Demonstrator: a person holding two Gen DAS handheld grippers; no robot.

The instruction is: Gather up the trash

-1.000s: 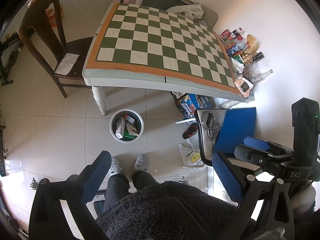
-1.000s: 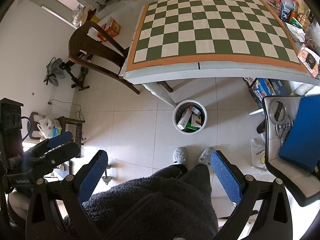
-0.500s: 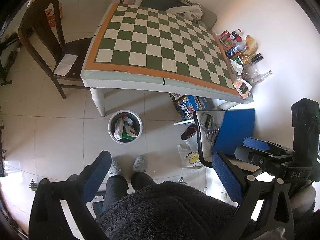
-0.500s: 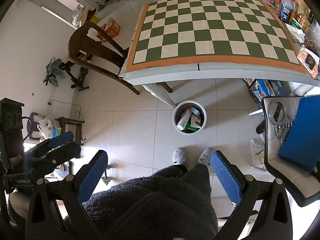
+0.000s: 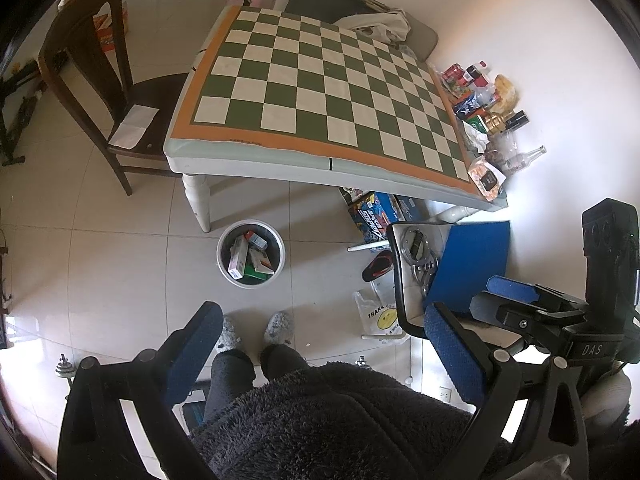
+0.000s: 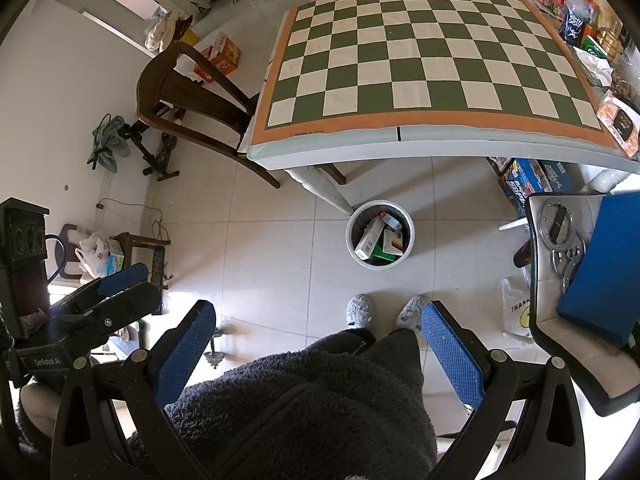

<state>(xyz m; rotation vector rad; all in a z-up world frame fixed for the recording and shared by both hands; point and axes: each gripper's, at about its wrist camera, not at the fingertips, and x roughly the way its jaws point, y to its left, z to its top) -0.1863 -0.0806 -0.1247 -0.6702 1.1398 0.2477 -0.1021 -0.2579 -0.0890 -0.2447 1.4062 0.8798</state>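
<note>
So we're standing back from the counter (image 5: 320, 92) with both grippers held up near chest height, and neither one has anything in it. Left gripper (image 5: 320, 344) has its jaws spread wide, nothing between them but our fuzzy robe and slippers down below. Right gripper (image 6: 316, 340) is the same deal, jaws wide apart and empty.

The bin (image 5: 251, 254) sits on the floor just beside the front counter leg, and there are already a few boxes (image 6: 380, 238) lying in it. The checkered top itself looks bare. What's left on it is the pile of stuff (image 5: 480, 104) crowded along the far right edge by the wall: cans, bottles, wrappers, a crumpled white bit and an orange packet (image 5: 486, 178) right at the near corner. Hard to say from here which of that is actual trash and which is just snacks.

Our read: this looks like the gap between pickups, or maybe close to done. If more has to go, the next move would be stepping in toward that right edge and reaching over with the right gripper, since it's the nearer side. The orange packet or the crumpled wrapper seem like the easiest grabs. The bottles are packed tight, so we'd need to come in carefully not to knock them over. Then it's a short carry back down to the bin
</note>
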